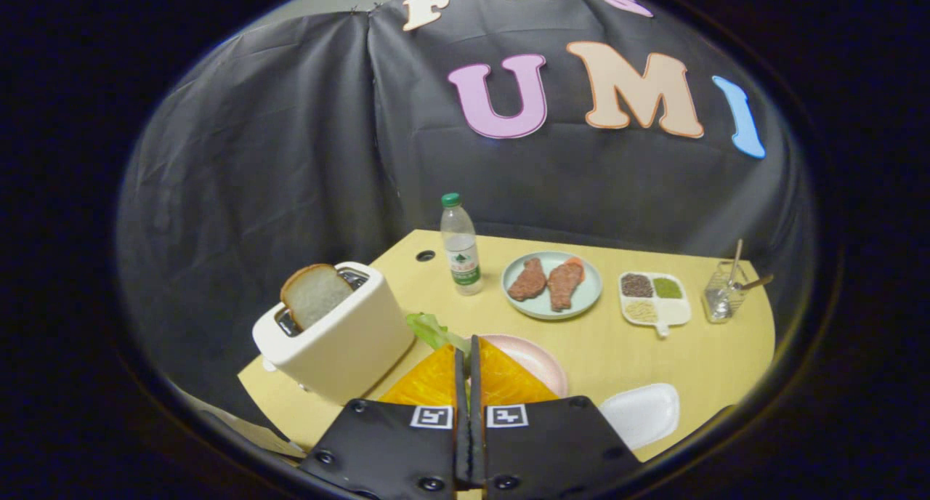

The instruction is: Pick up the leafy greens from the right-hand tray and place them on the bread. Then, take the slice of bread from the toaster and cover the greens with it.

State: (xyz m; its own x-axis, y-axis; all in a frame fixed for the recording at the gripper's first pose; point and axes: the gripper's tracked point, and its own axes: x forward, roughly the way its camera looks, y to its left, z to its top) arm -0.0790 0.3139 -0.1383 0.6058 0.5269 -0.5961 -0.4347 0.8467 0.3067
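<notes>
Hand-held gripper (pixel 468 347) clenched tight over orange bread (pixel 436 380), leafy greens (pixel 432 329) poking out ahead, beside toaster (pixel 341 340).

Far edge of yellow table (pixel 617 355): water bottle (pixel 461 246), green cap, upright. Beside it, pale green plate (pixel 590 291) with two meat pieces (pixel 546 280). Next along: divided condiment dish (pixel 654 298), then clear glass (pixel 719 293) holding utensils.

Even, moderate overhead lighting; surface (pixel 654 355) well lit, soft shadows cast. Strong fisheye distortion toward edges, w/ dimming. Mild glare noted on toaster (pixel 349 340). Fingers (pixel 468 369) sharp; slight overall softness.
</notes>
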